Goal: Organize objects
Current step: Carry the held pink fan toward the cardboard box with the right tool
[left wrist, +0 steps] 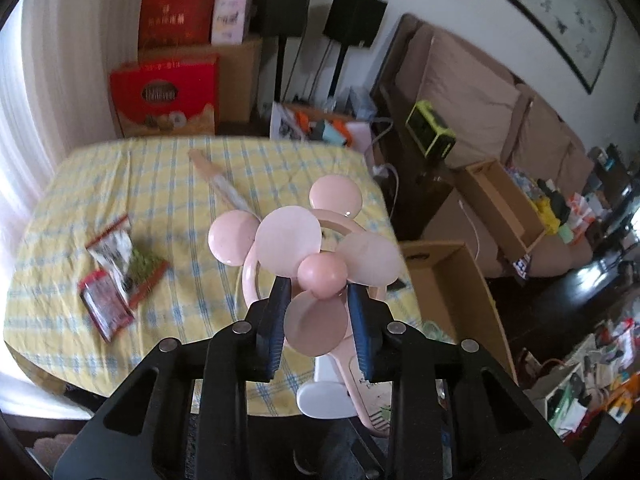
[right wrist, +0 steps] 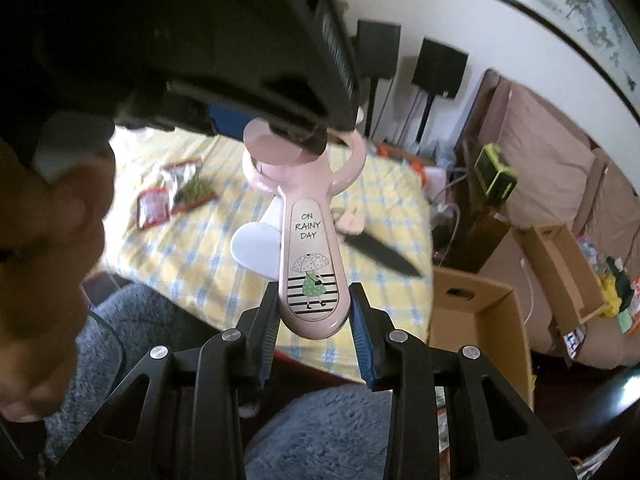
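Pink fan (right wrist: 310, 256) aloft over table (left wrist: 60, 200), right gripper (right wrist: 314, 320) clamping its handle, left gripper (left wrist: 320, 312) pinching its blades; cardboard box (right wrist: 480, 320) empty, snack packets (left wrist: 116, 276) unsorted

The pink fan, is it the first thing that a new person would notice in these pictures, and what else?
Yes: the pink fan is in the middle, lifted over the yellow checked table. The right gripper holds its handle, which reads "ON RAINY DAY", and the left gripper is closed at its blades. Next come the red snack packets on the left of the table and the open cardboard box beside its right edge.
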Available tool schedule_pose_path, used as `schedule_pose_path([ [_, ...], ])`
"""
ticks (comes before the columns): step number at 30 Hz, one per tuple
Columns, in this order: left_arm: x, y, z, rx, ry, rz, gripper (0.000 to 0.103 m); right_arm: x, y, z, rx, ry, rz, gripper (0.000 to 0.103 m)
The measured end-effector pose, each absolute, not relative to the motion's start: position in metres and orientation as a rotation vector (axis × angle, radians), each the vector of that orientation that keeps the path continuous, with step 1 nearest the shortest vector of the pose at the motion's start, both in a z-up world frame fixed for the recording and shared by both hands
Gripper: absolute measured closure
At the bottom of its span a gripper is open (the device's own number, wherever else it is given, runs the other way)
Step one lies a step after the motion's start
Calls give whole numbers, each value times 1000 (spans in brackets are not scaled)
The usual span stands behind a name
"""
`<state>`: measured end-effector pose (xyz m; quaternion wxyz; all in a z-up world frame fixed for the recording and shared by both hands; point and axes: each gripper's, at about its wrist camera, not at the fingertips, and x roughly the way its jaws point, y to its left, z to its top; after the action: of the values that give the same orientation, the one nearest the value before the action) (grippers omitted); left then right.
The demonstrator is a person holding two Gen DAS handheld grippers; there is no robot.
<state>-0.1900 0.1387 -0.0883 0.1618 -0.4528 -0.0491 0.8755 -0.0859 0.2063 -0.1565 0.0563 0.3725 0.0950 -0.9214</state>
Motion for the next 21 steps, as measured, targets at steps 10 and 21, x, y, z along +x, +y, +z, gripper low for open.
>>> schedule_pose_path([
  [10,-184,143,-86,-1268,-128,2478,79,-92,205,-166,1147,310,-2796,70],
  [21,-164,149,-46,-1145,-113,2479,80,-74,214,-136,1060,399,-2874,70],
])
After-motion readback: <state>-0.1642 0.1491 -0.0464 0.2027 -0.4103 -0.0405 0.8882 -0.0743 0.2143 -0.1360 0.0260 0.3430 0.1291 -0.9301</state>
